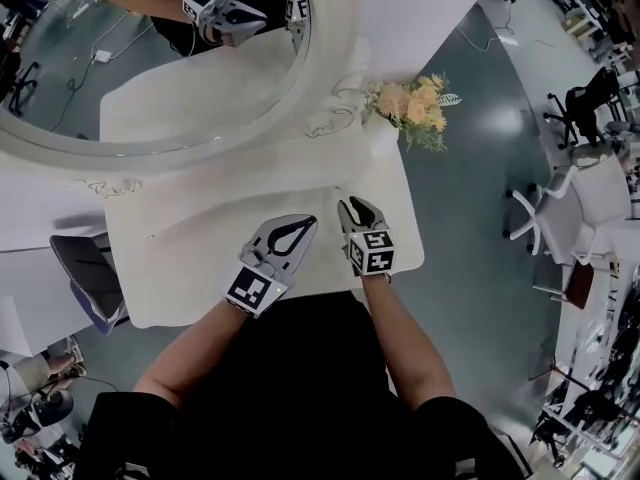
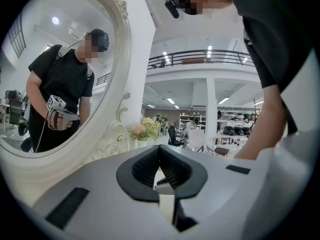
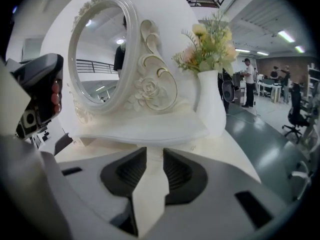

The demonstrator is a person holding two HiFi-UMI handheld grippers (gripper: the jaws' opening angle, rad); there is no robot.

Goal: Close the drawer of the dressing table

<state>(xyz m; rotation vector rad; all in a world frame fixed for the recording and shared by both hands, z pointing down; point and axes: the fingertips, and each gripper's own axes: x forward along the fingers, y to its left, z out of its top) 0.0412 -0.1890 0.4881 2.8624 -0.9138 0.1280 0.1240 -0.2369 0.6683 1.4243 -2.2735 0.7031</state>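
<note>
Right gripper (image 3: 155, 156) ribbed pads apart; glossy white dressing table (image 1: 200, 243); oval carved mirror (image 1: 330, 48).

Bright, even light comes from ceiling strips (image 2: 170, 100) far ahead of the left gripper (image 2: 159, 151), and glare sits on the floor (image 1: 520, 118) right of the right gripper (image 1: 352, 211). Shadows on the table (image 1: 200, 248) are faint; both gripper views bulge, with black corners and soft near jaws.
</note>
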